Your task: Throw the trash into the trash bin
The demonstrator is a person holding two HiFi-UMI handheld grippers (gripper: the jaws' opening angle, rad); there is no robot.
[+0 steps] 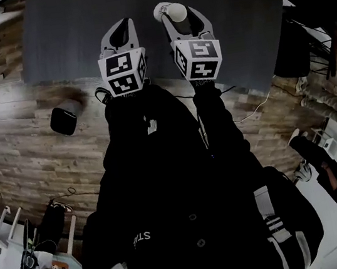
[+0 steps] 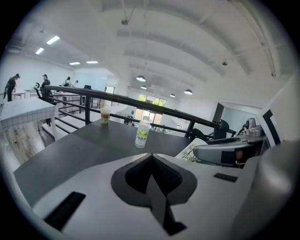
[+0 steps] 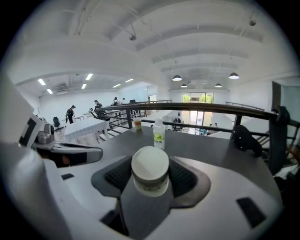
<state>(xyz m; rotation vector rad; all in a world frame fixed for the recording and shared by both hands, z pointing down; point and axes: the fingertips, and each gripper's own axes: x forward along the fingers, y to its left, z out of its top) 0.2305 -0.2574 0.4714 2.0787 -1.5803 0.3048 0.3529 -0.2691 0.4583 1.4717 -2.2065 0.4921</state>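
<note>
An open loft with a wood floor, ringed by a black railing (image 3: 211, 108); a wide dark table (image 1: 64, 39) fills the upper part of the head view. The left gripper (image 1: 121, 25) is fully closed with nothing in it. The right gripper (image 1: 180, 16) clamps a small white-lidded tub (image 3: 150, 171) by its sides, above the table's near edge. At upper centre of the right gripper view stand a bottle (image 3: 159, 133) and a cup (image 3: 137, 123). The black box (image 1: 63, 120) on the floor, left of centre, may be the bin. The tub looks light, stiff and smooth, so gripping it around the body below the lid suits it.
</note>
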